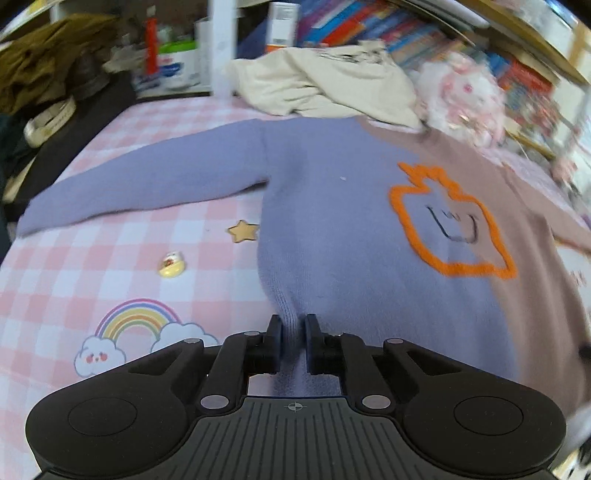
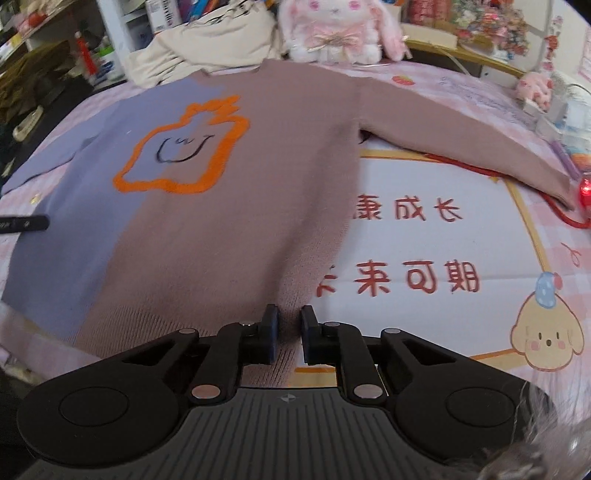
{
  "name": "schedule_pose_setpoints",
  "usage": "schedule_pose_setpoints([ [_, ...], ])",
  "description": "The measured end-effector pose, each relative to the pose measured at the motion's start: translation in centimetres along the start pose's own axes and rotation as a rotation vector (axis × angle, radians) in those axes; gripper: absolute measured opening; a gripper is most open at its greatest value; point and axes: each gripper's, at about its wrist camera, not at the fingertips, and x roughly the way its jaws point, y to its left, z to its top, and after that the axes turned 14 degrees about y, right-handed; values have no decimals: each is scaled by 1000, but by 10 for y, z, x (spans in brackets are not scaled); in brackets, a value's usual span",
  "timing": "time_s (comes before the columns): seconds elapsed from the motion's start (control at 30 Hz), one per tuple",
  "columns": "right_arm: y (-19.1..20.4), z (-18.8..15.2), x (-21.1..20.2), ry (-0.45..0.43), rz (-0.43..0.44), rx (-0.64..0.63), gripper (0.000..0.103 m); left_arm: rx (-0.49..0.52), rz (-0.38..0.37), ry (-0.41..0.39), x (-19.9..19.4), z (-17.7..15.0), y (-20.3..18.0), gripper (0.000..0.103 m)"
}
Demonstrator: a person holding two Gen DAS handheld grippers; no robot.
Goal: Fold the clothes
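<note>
Pinching the hem of a purple-and-mauve sweater (image 1: 332, 206) spread on the bed (image 1: 92, 266), left tongs (image 1: 294, 325) and right tongs (image 2: 289, 317) both clamped on knit.

sweater (image 1: 332, 206) brown sleeve cut off at right edge, plush toy (image 1: 465, 96) blurred, shelf books (image 1: 369, 26) smeared

Around the one two-tone sweater (image 1: 332, 206) spread on the bed lie one cream garment (image 1: 325, 85) beyond its collar, one plush rabbit (image 2: 340, 29) beside that, two grippers (image 1: 294, 328) (image 2: 287, 321) at its hem, and one small yellow toy (image 1: 173, 264) left of it.
</note>
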Motion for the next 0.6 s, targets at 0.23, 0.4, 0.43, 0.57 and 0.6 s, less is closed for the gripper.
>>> schedule_pose_setpoints([
  [0.23,-8,-2,0,-23,-49,22,12,38,-8,-10,-2,-9,-9,11],
  [0.4,-6,2,2,-26,-48,17,12,1,-25,-18,1,-4,-2,11],
  [0.43,-5,3,3,-26,-47,19,12,-5,-23,-17,2,-3,-2,11],
  [0.57,-3,0,2,-30,-51,6,13,9,-18,-13,0,-5,-6,10],
  [0.6,-4,-1,2,-30,-50,12,13,3,-25,-10,-1,-6,-5,10],
])
